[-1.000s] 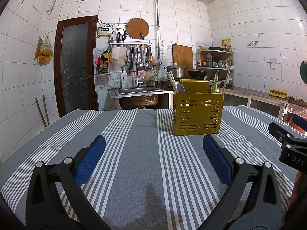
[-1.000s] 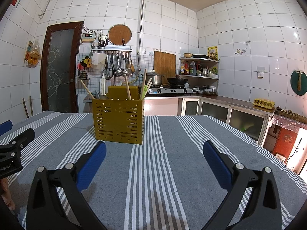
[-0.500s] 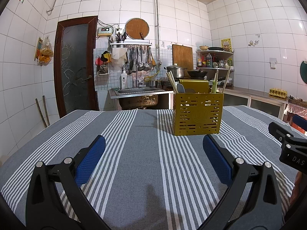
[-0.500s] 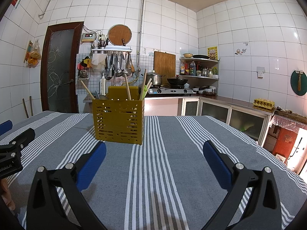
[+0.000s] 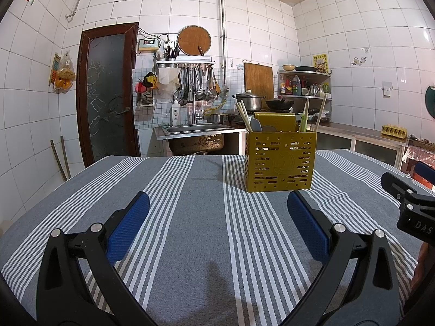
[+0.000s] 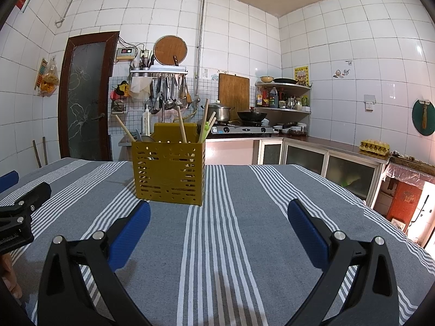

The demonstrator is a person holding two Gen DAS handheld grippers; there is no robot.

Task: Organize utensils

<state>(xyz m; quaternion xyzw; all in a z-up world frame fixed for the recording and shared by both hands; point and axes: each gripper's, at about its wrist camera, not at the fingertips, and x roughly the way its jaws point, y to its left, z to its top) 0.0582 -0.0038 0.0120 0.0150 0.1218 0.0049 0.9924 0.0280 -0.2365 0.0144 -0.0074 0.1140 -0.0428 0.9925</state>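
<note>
Ahead of both grippers, on the striped tablecloth [image 5: 190, 217], stands a yellow perforated utensil holder [image 5: 280, 161], upright, with wooden chopsticks [image 5: 242, 115] leaning out of its left side, a pale green utensil [image 5: 303, 121] and another stick rising on its right, and grey spoon heads [image 5: 257, 125] showing above the rim. From the left gripper [image 5: 217, 213] the holder sits forward and to the right, just beyond the right blue pad; from the right gripper [image 6: 217, 213] it sits forward and to the left, just past the left blue pad. Both grippers hover low over the cloth with their jaws spread wide and nothing between the pads. Each shows at the edge of the other's view, well apart from the holder. Behind the table, beyond the holder, a steel sink [image 5: 195, 131] stands against the tiled wall under a rack of hanging ladles [image 5: 197, 84], with a dark wooden door [image 5: 108, 95] to the left and a stove with a wok [image 6: 250, 115] and pot [image 6: 218, 111] to the right.
</note>
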